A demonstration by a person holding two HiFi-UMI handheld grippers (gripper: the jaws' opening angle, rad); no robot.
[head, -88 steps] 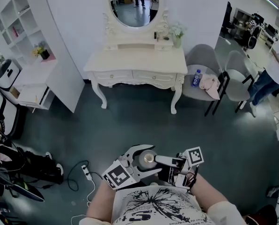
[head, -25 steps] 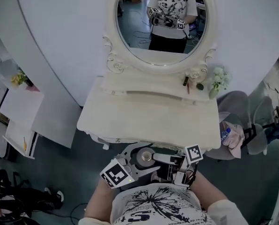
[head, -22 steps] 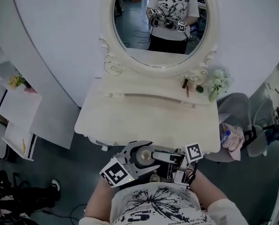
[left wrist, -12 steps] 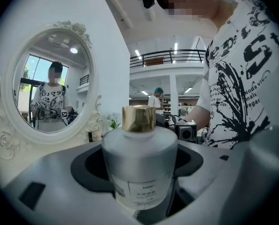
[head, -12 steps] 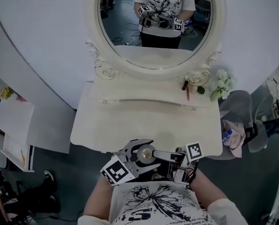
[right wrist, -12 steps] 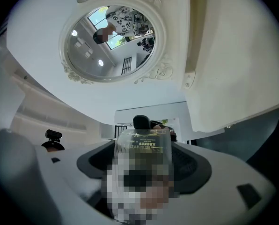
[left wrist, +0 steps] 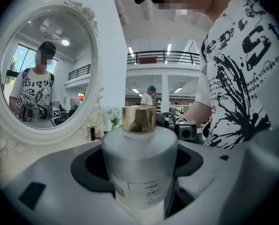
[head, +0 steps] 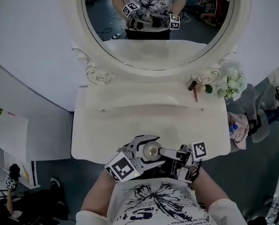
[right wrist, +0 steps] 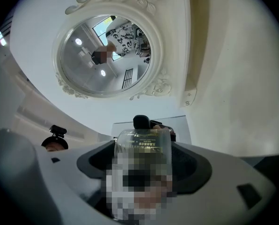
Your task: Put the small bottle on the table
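Observation:
A small frosted white bottle [head: 151,150] with a gold cap stands upright in my left gripper [head: 148,150], which is shut on it; in the left gripper view the bottle [left wrist: 139,165] fills the gap between the jaws. My right gripper [head: 178,155] is shut on a clear bottle [right wrist: 144,146] with a dark cap; a blurred patch hides its lower part. Both grippers hang close together over the front edge of the white dressing table [head: 125,125], just in front of the person's body.
An oval mirror [head: 153,27] in a carved frame stands at the table's back and reflects the person and the grippers. White flowers [head: 231,84] and small dark items [head: 194,89] sit at the back right. A chair with a pink cloth [head: 240,128] is right of the table.
The person has walked up to the dressing table. Both grippers, still shut on their bottles, have gone from over the floor to over the table's front edge.

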